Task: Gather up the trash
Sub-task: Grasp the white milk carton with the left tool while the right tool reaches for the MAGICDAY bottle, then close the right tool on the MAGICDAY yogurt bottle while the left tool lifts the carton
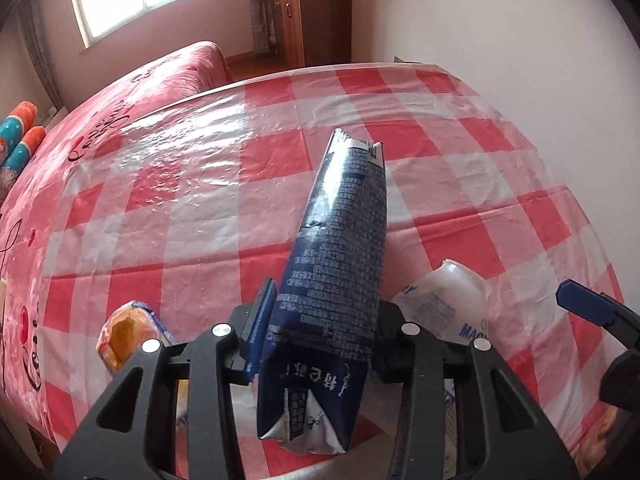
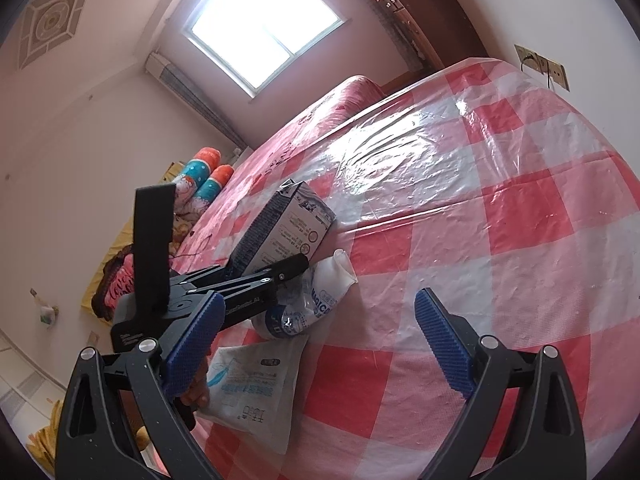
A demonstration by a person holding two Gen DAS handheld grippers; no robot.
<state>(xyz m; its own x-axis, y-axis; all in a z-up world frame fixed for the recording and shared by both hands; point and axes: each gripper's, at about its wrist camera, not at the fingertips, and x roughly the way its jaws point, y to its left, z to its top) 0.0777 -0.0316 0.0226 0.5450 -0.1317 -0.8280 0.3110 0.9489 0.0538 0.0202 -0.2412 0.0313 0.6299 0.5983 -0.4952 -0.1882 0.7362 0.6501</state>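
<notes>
Left gripper [image 1: 320, 332] clamping blue carton [image 1: 336, 264], jaws clenched on its lower half, holding it tilted above checkered surface [image 1: 200, 200]. Right gripper [image 2: 320, 340] hanging with jaws spread wide, gripping nothing. White pouch [image 2: 320, 292] and flat wrapper [image 2: 256, 392] lying just beside carton.

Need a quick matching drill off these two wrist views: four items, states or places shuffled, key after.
Items:
1. milk carton
2. right gripper
3. white pouch
4. orange wrapper

States:
A. open, holding nothing
B. clamped in the left gripper
C. lying on the checked tablecloth, right of the carton
D. lying on the tablecloth, left of the carton

Pairs: 1-B, 2-A, 3-C, 4-D
</notes>
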